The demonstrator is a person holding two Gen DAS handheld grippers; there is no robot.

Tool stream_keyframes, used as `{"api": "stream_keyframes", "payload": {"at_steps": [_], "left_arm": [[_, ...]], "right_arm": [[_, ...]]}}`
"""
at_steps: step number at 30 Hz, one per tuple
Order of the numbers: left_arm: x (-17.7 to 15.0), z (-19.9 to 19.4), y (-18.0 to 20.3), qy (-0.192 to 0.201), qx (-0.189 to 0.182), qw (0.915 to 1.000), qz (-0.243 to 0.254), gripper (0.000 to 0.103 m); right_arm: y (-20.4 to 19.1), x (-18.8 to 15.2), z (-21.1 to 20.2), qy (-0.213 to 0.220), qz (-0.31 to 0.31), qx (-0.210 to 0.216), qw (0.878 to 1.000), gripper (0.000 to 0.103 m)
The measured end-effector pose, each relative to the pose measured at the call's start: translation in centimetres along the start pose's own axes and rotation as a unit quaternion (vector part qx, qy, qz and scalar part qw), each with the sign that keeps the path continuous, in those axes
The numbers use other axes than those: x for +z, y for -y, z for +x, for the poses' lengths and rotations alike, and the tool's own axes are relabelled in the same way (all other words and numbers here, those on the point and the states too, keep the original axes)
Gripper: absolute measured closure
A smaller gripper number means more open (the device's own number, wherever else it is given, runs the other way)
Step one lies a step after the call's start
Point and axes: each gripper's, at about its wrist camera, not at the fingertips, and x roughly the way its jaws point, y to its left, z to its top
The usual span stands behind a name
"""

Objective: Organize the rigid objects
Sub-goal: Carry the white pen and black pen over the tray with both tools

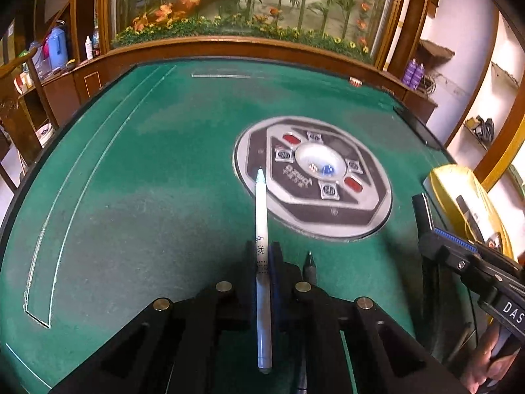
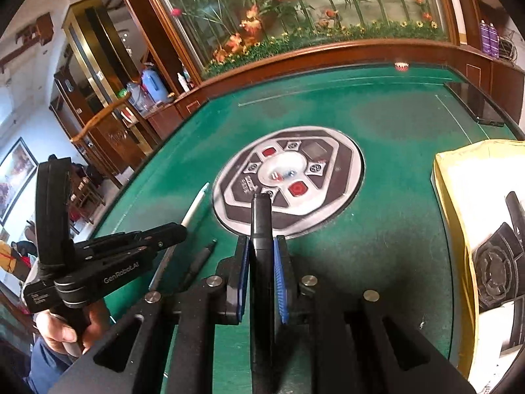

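I'm working over the green mahjong table [image 1: 137,170], with its round control panel [image 1: 313,177] at centre and a yellow-edged box [image 2: 454,216] at the right edge, which I judge to be the drop-off place. Both grippers are loaded, so the step in hand looks like carrying each item across to the box.

To do it well: keep both grips firm, keep each item clear of the felt, move one tool at a time so they don't collide, and release low inside the box, not over its rim.

Left gripper [image 1: 263,256]: jaws nearly together, pinching the white pen [image 1: 261,216] about mid-length. The pen sticks out forward over the panel's edge, its tail back over the gripper body. It is slim, white, with small print on the barrel and a clear end; likely to slip or pivot if jolted.

Right gripper [image 2: 261,249]: blue pads clamped on a black marker [image 2: 261,223], thick, dark, blunt-tipped, pointing at the panel.

A dark pen [image 2: 200,259] lies loose on the felt, just right of the left gripper, not yet picked up.
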Motion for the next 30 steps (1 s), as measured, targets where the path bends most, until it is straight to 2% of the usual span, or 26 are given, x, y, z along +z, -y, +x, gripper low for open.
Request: {"api": "stream_keyframes", "payload": {"at_steps": [8,17,21,30], "left_arm": [[-0.1,-1.9,1.1,0.050,0.007,0.9987,0.005,0.096],[-1.7,-5.4,3.9,0.100,0.018,0.9948,0.010,0.096],[-2.7,-7.1,5.7,0.117,0.027,0.9923,0.028,0.096],[-4.1,-10.0,8.5,0.133,0.018,0.9894,0.056,0.096]], "right_arm": [[-0.6,0.2,-1.2,0.026,-0.003,0.040,0.999,0.089],[-1.4,0.6,-3.2,0.081,-0.021,0.066,0.994,0.089],[-1.8,0.5,-3.7,0.095,-0.029,0.071,0.993,0.089],[-1.7,-0.3,-5.8,0.110,-0.025,0.064,0.992,0.089]]}}
